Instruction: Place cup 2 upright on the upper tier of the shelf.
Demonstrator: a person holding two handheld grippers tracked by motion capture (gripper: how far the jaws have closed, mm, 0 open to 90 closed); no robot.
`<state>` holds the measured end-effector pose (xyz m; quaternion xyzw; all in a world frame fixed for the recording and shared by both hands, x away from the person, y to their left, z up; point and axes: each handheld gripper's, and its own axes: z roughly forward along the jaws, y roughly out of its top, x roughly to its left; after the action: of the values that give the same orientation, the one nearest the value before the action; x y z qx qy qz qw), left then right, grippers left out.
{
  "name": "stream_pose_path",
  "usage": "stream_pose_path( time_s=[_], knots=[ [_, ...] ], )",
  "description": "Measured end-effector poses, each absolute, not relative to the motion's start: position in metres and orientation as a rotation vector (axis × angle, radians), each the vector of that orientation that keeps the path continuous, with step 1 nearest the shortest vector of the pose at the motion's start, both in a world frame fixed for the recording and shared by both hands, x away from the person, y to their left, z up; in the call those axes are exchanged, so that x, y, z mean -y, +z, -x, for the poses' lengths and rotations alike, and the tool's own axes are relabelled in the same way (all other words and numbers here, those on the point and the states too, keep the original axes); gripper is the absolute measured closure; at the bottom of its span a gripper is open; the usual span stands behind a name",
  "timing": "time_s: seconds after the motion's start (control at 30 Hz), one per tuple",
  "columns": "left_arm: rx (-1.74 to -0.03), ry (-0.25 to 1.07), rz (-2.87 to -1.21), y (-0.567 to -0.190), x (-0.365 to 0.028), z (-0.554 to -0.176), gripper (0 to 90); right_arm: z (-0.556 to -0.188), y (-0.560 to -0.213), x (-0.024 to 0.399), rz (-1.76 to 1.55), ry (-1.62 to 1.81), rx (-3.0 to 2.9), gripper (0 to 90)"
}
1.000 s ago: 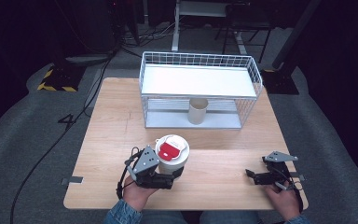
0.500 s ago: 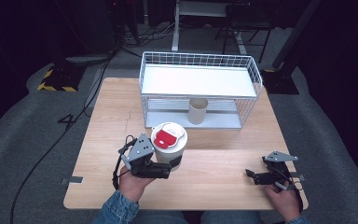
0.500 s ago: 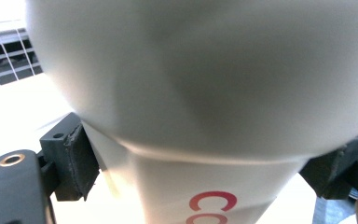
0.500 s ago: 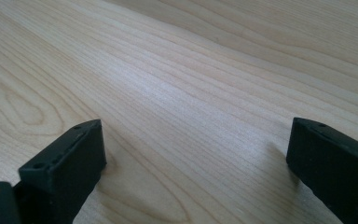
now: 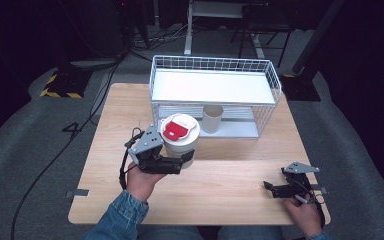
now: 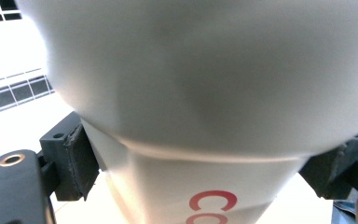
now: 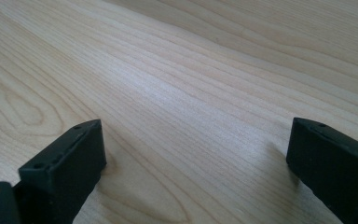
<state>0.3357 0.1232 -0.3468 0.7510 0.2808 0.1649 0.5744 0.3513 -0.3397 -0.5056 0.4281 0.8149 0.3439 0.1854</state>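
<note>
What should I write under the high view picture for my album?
Left gripper holds a lidded white cup near a wire rack.

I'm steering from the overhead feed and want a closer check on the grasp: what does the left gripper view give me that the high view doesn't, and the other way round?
Left gripper view alone: the black pads pressed against the white cup's tapered wall below its rim, and red lettering low on that wall.

High view alone: the cup's red-and-white lid, the paper cup on the wire rack's lower shelf, the right gripper on the table.

Both: the left gripper shut on the white cup, rack behind.
</note>
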Motion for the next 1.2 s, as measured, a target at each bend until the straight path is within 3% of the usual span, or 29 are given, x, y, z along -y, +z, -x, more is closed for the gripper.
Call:
stream_pose_path(
  time_s=[1.2],
  knots=[
    [-0.658,0.447,-1.700,-0.281,-0.109,-0.407,14.0,-0.351,-0.506,0.340,-1.206,0.968,-2.296,4.6]
  ],
)
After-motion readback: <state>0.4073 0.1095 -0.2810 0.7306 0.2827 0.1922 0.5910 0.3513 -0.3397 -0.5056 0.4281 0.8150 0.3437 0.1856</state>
